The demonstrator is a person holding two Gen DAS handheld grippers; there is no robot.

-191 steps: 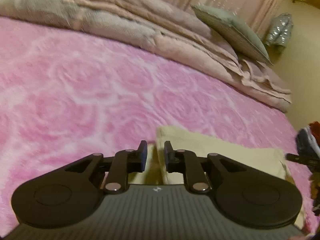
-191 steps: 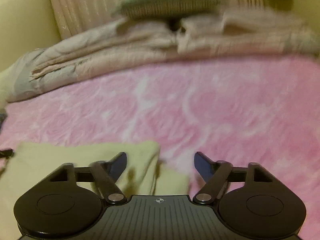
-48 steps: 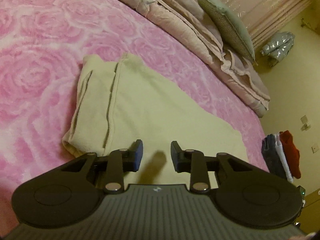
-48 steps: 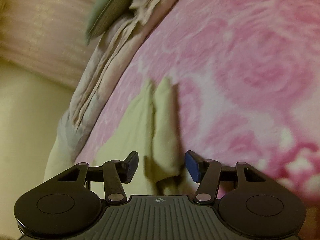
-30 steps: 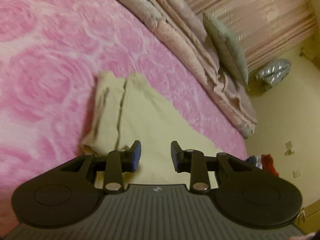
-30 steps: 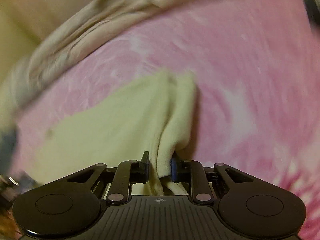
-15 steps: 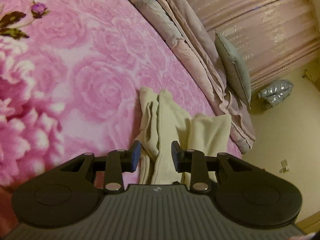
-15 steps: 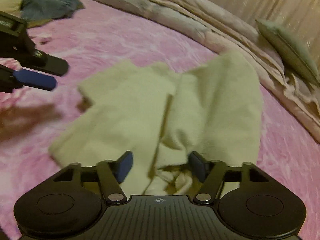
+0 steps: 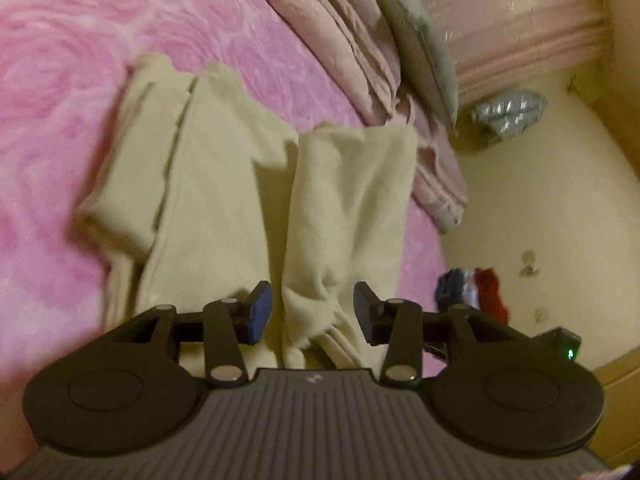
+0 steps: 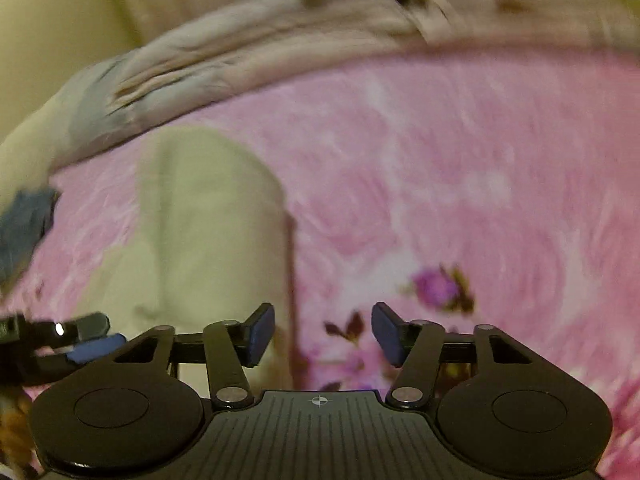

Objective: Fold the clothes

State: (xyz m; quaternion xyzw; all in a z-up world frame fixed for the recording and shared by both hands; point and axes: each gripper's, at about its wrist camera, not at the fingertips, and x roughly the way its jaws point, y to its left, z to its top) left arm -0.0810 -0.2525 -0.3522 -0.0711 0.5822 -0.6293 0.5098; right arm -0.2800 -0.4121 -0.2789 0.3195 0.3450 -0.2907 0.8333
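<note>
On the pink rose-patterned blanket, in the left wrist view, lies the pale yellow garment, partly folded: a flat layer with a seam line on the left and a second panel doubled over it on the right, its bunched lower end reaching toward the camera. The left gripper hangs just above this bunched end. Its jaws stand moderately apart and have just been opening; the cloth sits between them, but neither pad presses on it, so nothing is held. Beyond the garment a folded beige quilt runs along the far edge of the bed, with a grey-green pillow leaning on it and a pink curtain behind. To the right, past the bed edge, a small stack of clothes in dark blue, white and red stands against the cream wall.

From the right wrist view, which is blurred, the garment lies to the left of centre on the blanket. The right gripper has its jaws about half apart, having just closed a little; between them only blanket with a dark flower print shows, while the left pad overlaps the garment's edge without gripping it. At the lower left the left gripper's blue-tipped finger pokes in. A dark blue cloth lies at the left edge, the quilt behind.
</note>
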